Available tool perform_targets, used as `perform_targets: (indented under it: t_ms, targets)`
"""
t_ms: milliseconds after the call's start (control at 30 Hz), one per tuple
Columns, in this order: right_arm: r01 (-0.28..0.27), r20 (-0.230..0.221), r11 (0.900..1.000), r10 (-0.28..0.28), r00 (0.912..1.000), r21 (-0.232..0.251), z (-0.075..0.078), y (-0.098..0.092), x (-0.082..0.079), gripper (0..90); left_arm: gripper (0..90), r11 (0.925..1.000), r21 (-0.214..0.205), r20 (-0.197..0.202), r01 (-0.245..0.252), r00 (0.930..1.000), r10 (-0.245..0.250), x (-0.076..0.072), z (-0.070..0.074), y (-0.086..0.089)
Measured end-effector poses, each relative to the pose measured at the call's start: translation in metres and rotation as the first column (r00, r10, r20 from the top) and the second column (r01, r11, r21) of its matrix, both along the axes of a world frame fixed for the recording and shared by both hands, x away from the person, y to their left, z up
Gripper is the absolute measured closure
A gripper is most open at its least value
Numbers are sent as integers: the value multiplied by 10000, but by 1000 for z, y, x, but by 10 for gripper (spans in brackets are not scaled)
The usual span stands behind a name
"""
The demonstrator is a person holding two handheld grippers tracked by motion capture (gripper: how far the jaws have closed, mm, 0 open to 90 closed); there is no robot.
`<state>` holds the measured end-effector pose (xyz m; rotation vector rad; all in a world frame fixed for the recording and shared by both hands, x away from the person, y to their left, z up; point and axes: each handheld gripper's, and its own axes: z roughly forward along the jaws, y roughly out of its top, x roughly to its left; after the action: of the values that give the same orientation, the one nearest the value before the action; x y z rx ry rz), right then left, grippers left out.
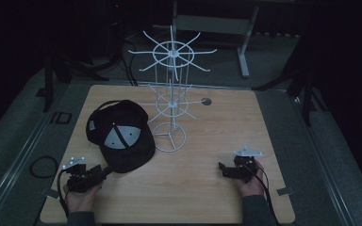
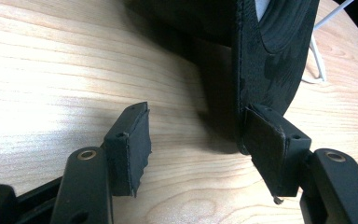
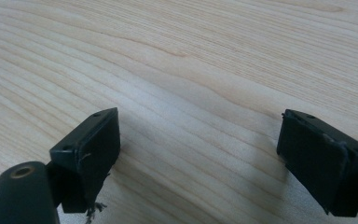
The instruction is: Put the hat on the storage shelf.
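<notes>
Jaws apart, left gripper [image 2: 196,140] at black cap [image 1: 122,136]

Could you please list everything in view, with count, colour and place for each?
cap: one, black with a grey panel, left half of the table, brim toward the person
rack: one, white wire, two tiers of hooks on a ring base, centre of the table just right of the cap
table: one, light wood, under everything
hole: one, dark, far part of the table right of the rack
left gripper: one, black, near left of the table, jaws open, one pad touching the cap brim
right gripper: one, black, near right, jaws open over bare wood
hands: two, at the near edge, each holding a gripper
</notes>
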<state>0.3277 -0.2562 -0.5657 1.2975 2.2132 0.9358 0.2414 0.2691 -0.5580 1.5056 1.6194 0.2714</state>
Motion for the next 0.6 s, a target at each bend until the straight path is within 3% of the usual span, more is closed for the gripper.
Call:
perform_targets:
  t_ms: [600]
  targets:
    - [-32, -4, 10000, 32, 10000, 0, 0, 0, -1, 130, 417, 9995, -13, 231, 314, 9992, -314, 1, 2, -4]
